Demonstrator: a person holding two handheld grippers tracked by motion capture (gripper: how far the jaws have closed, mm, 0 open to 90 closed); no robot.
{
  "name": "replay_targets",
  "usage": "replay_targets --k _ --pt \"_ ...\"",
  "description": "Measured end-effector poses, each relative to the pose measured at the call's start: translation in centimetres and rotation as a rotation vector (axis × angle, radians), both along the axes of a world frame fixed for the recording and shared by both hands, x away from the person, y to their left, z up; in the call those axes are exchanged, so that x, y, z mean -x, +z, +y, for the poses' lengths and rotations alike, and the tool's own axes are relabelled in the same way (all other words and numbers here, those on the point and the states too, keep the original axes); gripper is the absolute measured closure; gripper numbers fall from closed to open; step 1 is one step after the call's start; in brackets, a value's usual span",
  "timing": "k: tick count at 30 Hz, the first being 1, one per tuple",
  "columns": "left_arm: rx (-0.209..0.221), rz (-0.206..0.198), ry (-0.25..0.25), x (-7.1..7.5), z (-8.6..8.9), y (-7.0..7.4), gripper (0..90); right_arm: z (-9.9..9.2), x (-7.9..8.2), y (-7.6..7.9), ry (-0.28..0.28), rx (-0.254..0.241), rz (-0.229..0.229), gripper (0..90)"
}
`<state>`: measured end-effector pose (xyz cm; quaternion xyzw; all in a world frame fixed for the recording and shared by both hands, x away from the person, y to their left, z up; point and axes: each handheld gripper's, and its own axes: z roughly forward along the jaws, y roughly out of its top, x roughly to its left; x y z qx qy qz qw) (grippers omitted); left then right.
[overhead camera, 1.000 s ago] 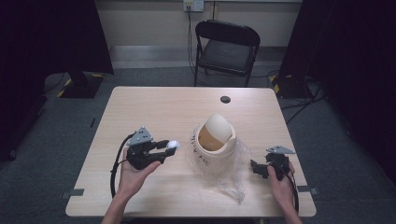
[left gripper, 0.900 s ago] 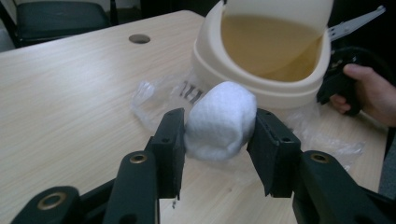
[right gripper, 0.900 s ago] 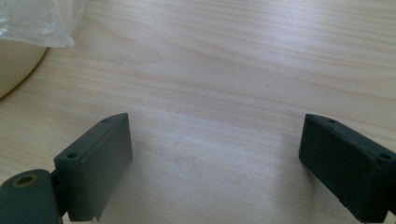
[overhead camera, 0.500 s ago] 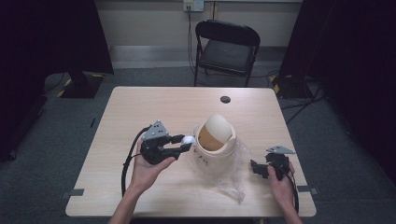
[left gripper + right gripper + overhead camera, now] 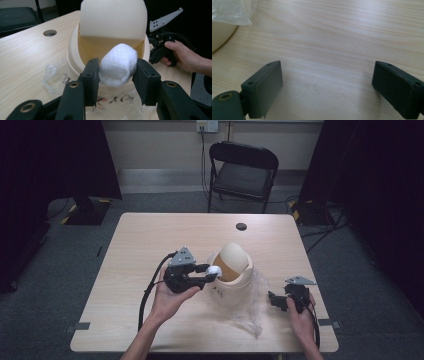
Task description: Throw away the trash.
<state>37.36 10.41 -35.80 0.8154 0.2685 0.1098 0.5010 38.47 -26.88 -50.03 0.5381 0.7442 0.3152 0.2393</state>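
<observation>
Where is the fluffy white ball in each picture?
High view: the white ball is near the middle, clamped in the left gripper, right at the mouth of the cream bin.
Left gripper view: the ball sits in the centre, squeezed between the two black jaws, in front of the bin's opening.
Right gripper view: table and open jaws, no ball.
Shared landmark: the cream bin.
</observation>
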Motion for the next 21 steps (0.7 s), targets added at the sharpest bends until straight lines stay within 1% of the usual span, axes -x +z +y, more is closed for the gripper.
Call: replay_targets --k 1,5,6,9,11,15,17,18,19,21 --pt "-0.011 -0.004 -0.002 -0.1 -0.3 -0.1 57.3 0.0 0.0 0.0 0.001 0.001 -0.001 8.9" --pt "-0.029 0.014 -0.012 -0.8 -1.3 -0.4 57.3 0.0 0.0 0.0 0.0 0.0 0.0 8.9" --pt "-0.031 0.012 -0.016 -0.9 -1.5 -0.5 57.3 0.0 0.0 0.0 0.0 0.0 0.0 8.9" --pt "-0.038 0.021 -0.023 -1.2 -2.2 -0.7 57.3 0.0 0.0 0.0 0.0 0.0 0.0 8.9" --pt "-0.055 0.025 -0.021 -1.4 -2.6 -0.9 57.3 0.0 0.0 0.0 0.0 0.001 0.0 8.9" --pt "-0.064 0.035 -0.012 -1.9 -2.8 -1.2 57.3 0.0 0.0 0.0 0.001 0.001 -0.001 8.9" --pt "-0.052 0.046 -0.021 -2.2 -3.0 -1.4 57.3 0.0 0.0 0.0 0.0 0.0 0.0 8.9" --pt "-0.067 0.046 -0.023 -2.3 -3.1 -1.3 57.3 0.0 0.0 0.0 0.0 0.0 0.0 8.9" --pt "-0.068 0.049 -0.019 -2.4 -3.2 -1.3 57.3 0.0 0.0 0.0 0.0 0.0 0.0 8.9" --pt "-0.085 0.057 -0.017 -2.5 -3.5 -1.2 57.2 0.0 0.0 0.0 0.0 0.0 0.0 8.9"
